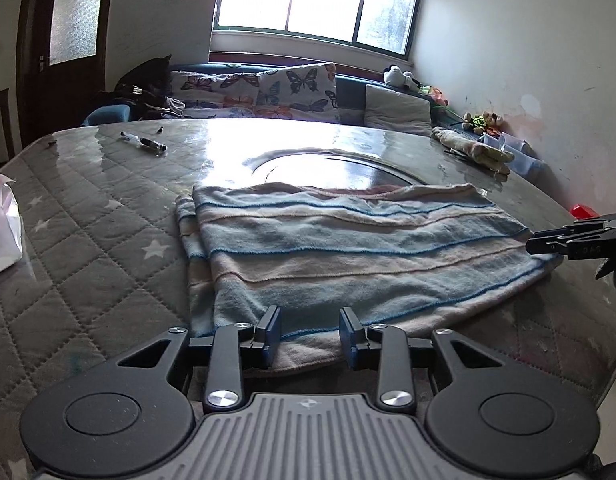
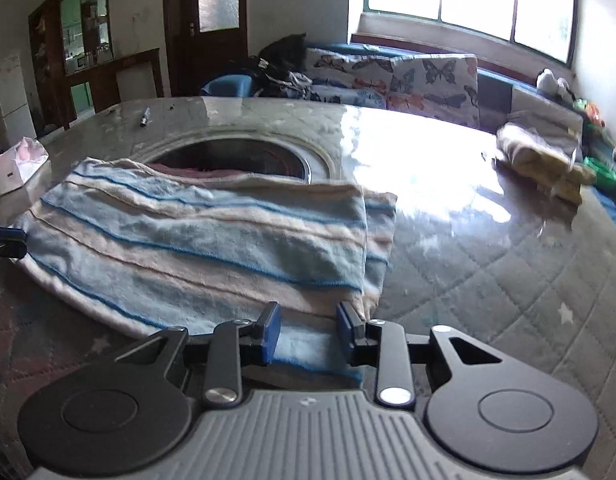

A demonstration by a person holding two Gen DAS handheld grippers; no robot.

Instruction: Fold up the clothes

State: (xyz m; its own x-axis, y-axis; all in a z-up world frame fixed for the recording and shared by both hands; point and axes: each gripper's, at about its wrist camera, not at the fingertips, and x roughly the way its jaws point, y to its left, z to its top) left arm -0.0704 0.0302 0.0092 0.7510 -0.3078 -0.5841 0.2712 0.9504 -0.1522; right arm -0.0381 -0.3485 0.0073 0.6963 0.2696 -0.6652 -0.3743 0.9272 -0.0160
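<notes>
A blue, white and pink striped towel (image 1: 340,248) lies folded flat on the quilted table, its far edge over a round recess. It also shows in the right wrist view (image 2: 204,240). My left gripper (image 1: 310,332) is open over the towel's near edge, holding nothing. My right gripper (image 2: 308,330) is open over the towel's near right corner, holding nothing. The right gripper's tip (image 1: 548,245) shows at the towel's right corner in the left wrist view. The left gripper's tip (image 2: 6,242) shows at the towel's left edge in the right wrist view.
The table (image 1: 88,240) has a grey star-patterned quilted cover under clear plastic. Pens (image 1: 146,142) lie at the far left. A yellowish cloth bundle (image 1: 474,148) lies at the far right. A white bag (image 1: 0,232) sits at the left edge. A butterfly-cushioned sofa (image 1: 268,92) stands behind.
</notes>
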